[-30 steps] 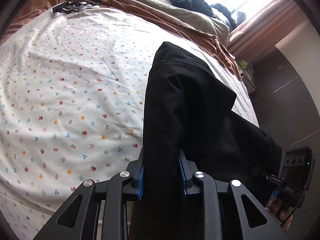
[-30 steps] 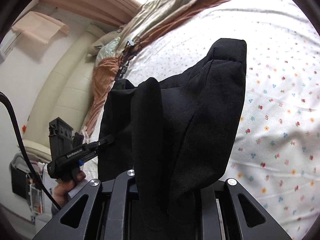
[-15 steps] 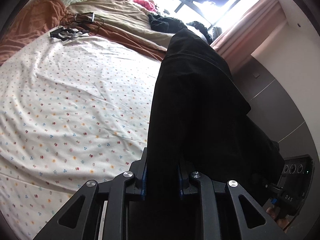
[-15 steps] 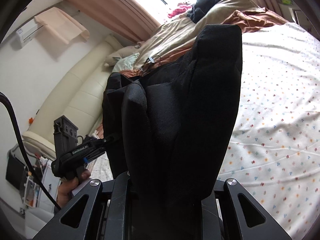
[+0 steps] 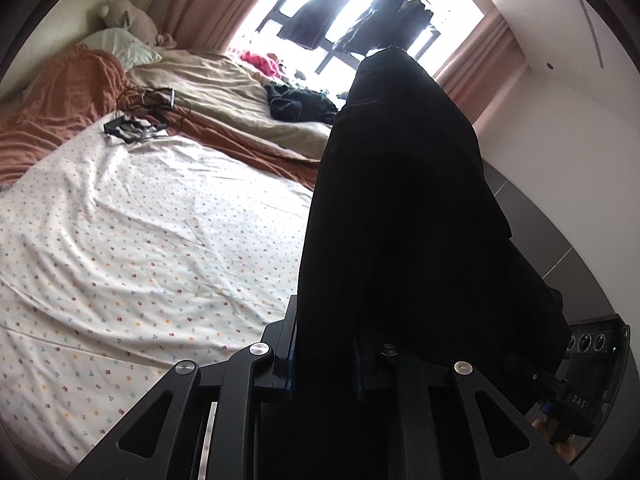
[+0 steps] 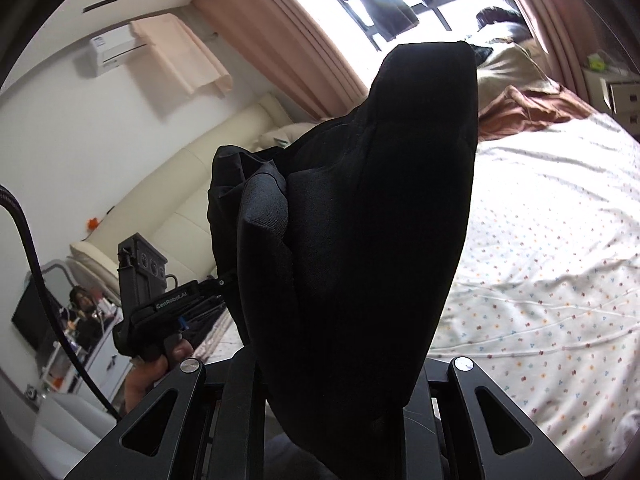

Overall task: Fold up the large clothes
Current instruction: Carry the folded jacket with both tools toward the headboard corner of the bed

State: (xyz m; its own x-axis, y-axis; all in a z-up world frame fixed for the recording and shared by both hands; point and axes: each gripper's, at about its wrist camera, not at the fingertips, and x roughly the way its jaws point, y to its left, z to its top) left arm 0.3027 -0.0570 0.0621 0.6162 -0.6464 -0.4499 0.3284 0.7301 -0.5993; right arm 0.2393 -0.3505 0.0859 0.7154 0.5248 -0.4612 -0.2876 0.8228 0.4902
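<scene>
Since the earlier frame both grippers had tilted upward, carrying the black garment (image 5: 400,208) toward twelve o'clock above the bed (image 5: 140,240). The left gripper (image 5: 325,354) and right gripper (image 6: 340,384) each held cloth between closed fingers; lowering evenly would probably keep edges aligned

Black garment (image 5: 400,208): matt woven cloth w/ fine ribbed weave, soft folds. Left gripper (image 5: 325,364): matt black plastic arms, shiny metal screw heads, blue pads. Right gripper (image 6: 332,376): same matt plastic. Bedsheet (image 5: 132,240) at 9 o'clock: thin printed cotton, creased. Brown blanket (image 5: 60,108): crinkled, textured cloth. Headboard (image 6: 168,200): smooth cream leather-look, slight sheen.
</scene>
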